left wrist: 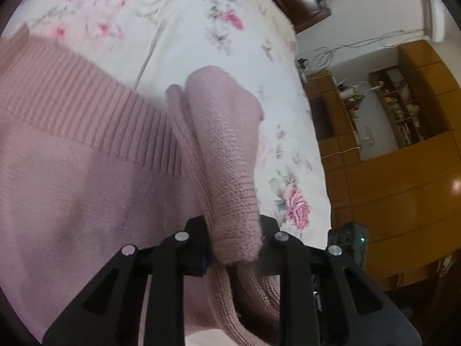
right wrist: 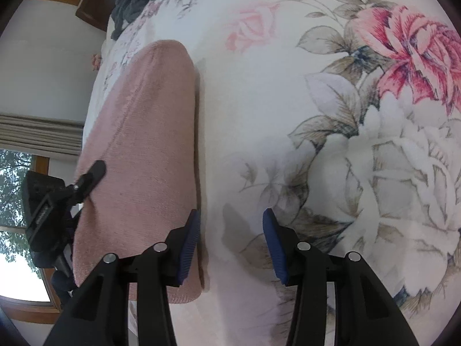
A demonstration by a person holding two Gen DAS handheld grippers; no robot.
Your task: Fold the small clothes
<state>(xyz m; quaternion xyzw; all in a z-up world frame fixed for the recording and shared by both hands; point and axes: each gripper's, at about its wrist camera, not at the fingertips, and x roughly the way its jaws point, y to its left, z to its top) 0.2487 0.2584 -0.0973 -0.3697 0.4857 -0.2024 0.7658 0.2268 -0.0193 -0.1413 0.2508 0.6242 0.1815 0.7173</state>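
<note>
Pinched in my left gripper [left wrist: 234, 248] is a bunched fold of the pink sweater [left wrist: 86, 173], jaws clamped on it; the rest lies spread on the floral bedsheet [left wrist: 201, 14]. My right gripper [right wrist: 230, 242] hangs w/ jaws wide, nothing between them, just beside the sweater's edge. Risk: knit is thick & stretchy, so pulling one-sided could drag the whole thing crooked, or the fold slips out.

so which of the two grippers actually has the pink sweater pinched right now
The left gripper: pink sweater fabric is bunched between its fingers. The right gripper is open over the floral bedsheet.
</note>
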